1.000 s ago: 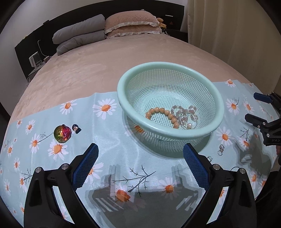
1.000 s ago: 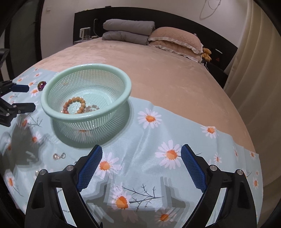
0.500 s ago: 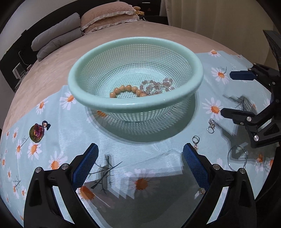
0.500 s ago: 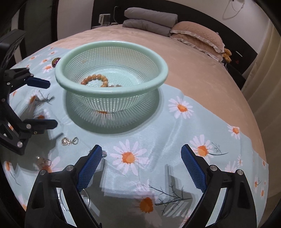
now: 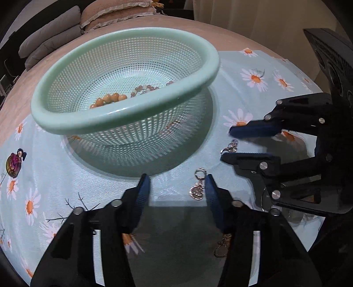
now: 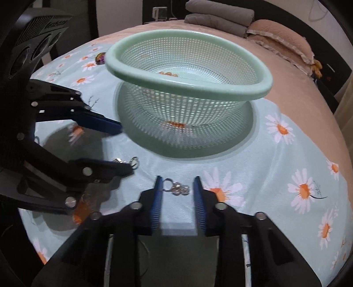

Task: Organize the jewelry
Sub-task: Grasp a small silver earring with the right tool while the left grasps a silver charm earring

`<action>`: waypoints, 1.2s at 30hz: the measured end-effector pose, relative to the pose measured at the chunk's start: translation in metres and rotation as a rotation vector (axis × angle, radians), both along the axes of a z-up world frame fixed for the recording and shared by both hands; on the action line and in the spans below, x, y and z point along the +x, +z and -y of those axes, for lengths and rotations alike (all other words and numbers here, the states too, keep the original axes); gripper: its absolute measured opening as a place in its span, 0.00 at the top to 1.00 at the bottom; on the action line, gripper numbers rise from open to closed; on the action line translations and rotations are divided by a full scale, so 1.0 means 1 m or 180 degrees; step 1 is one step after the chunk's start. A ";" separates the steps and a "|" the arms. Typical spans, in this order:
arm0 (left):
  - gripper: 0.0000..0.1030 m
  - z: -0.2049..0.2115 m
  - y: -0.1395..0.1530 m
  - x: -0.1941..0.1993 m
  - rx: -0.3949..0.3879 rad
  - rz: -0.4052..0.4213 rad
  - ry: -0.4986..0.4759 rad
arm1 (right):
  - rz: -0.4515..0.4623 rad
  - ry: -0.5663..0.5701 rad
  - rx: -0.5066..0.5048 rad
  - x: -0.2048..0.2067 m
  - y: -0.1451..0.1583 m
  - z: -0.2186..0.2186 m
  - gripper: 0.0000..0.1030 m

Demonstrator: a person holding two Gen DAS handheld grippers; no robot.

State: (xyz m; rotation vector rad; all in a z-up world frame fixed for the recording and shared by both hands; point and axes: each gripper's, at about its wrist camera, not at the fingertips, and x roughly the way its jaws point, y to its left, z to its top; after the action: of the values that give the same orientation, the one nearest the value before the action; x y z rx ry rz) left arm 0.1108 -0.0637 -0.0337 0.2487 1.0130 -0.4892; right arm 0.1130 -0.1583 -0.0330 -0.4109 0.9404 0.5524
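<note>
- Left claw [image 5: 176, 183]: black plastic arms w/ ribbed blue pads, pointing steeply down at the cloth. Jaws have just been closing; still apart, no pad pressing on anything.
- Silver coin-shaped charm [image 5: 197, 192] w/ small split ring lies flat on the cloth between the left pads, just beside the right-hand pad; can't tell if it touches.
- Right claw [image 6: 177, 184]: same build, black w/ blue ribbed pads. Jaws have just been closing; narrow gap left, not clamped.
- Small shiny silver trinket [image 6: 179, 188], cluster of rounded links w/ a ring at one end, sits on the cloth between the right pads; ring end close to the left-hand pad.
- Basket [image 5: 66, 125]: round mint-green plastic, thick smooth rolled rim, walls a fine square mesh. Stands on the cloth beyond both claws.
- Inside basket: bracelet of round tan beads [image 5: 108, 99] + strand of smaller grey-pink beads [image 5: 143, 88], partly hidden by the rim.
- Cloth [image 5: 44, 176]: pale blue, smooth w/ slight sheen, printed w/ white-orange daisies; spread over a tan plush bed [image 6: 275, 72].
- Iridescent domed brooch-like piece [image 5: 13, 164] w/ a dark bit at its top, well apart to the left on the cloth.
- Thin gold-tone charm [image 5: 222, 245] in shadow under the left claw's arm; shape unclear.
- Grey folded pillows [image 6: 218, 15] + ruffled tan pillow [image 6: 284, 39] at the bed's far end.
</note>
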 end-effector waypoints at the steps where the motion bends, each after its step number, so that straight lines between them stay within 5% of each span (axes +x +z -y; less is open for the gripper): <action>1: 0.89 0.003 0.001 -0.002 -0.0006 -0.0026 -0.0065 | 0.0047 0.0028 -0.0092 -0.003 0.000 -0.004 0.78; 13: 0.91 0.004 0.007 -0.006 0.0044 -0.0156 -0.0169 | -0.0003 -0.0321 -0.0017 0.000 0.018 0.030 0.79; 36: 0.91 -0.074 0.063 0.015 -0.0064 0.0093 0.0472 | 0.0223 -0.0768 0.0318 0.018 0.071 0.065 0.78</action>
State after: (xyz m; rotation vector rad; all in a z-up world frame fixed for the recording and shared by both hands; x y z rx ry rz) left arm 0.1260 0.0106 0.0289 0.1610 0.9897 -0.3601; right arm 0.1314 -0.2231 0.0377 -0.2215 0.8765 0.3608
